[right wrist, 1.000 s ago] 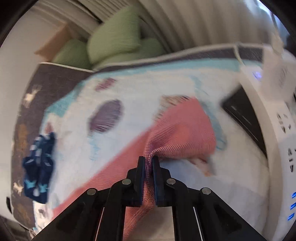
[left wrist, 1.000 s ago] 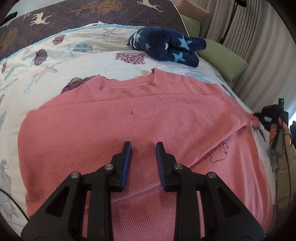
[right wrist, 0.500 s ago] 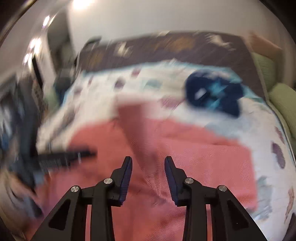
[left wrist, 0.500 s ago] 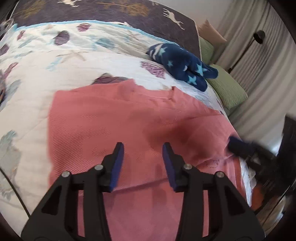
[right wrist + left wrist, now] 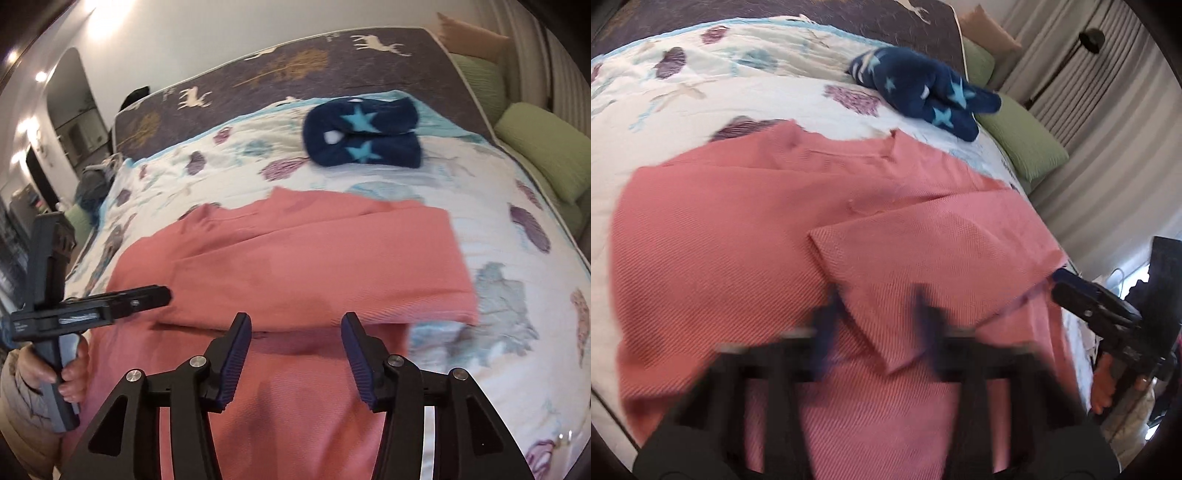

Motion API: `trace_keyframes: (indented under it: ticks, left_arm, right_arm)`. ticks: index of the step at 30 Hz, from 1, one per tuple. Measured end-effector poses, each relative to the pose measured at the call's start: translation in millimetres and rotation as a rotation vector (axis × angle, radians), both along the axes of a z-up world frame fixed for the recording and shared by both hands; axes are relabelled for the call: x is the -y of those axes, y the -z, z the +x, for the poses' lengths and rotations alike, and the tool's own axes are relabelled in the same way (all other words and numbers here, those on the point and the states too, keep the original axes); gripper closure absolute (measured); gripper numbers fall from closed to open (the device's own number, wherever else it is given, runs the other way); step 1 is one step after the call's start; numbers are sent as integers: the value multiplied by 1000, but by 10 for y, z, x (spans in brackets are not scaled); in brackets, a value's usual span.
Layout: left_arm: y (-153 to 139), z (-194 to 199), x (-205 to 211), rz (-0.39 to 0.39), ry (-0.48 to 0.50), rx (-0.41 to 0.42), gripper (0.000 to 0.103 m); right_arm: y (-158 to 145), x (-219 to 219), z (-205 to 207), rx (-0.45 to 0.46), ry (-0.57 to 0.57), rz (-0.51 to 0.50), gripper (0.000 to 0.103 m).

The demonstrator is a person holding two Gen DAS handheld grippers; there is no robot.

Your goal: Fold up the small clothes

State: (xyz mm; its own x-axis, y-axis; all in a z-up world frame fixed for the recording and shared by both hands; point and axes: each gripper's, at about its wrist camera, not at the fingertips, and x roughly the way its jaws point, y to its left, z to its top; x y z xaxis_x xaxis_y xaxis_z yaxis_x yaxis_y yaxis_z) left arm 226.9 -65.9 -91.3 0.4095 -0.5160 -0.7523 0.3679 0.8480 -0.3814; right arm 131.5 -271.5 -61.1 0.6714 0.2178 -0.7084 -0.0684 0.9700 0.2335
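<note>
A pink knit top (image 5: 713,240) lies flat on the bed, neckline toward the headboard; it also shows in the right wrist view (image 5: 295,266). Its right sleeve (image 5: 916,258) is folded inward across the body. My left gripper (image 5: 879,314) is blurred, open and empty, hovering over the top's lower middle; it shows at the left of the right wrist view (image 5: 162,295). My right gripper (image 5: 295,339) is open and empty above the folded sleeve's lower edge; it also shows at the right of the left wrist view (image 5: 1067,284).
A folded navy garment with blue stars (image 5: 923,92) (image 5: 364,136) lies farther up the patterned quilt (image 5: 498,206). Green pillows (image 5: 1019,144) and curtains stand beyond the bed's right side. The bed edge is near on the left (image 5: 605,398).
My right gripper let go of the sleeve after carrying it over the top, then opened wide. My left gripper opened wider and is moving, blurred.
</note>
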Motion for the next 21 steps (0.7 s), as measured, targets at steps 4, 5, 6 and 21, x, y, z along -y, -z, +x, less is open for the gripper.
trace_keyframes:
  ticks: [4,5,6,21]
  left_arm:
    - [-354,-14,-58,-89,-10,68,99]
    - [-532,-32,-117,-113,-19,110,99]
    - [-718,-46,-179,-128,-28,156,99]
    - [-261,212,-1059,90,-222,86,91]
  right_arm:
    - [-68,221,-82,6,77,-12,50]
    - [-90,291,-97,12,99,-10,50]
    - [-116,376,-120,20,122,-8,49]
    - [120,446,-62,-80,193,-86,41]
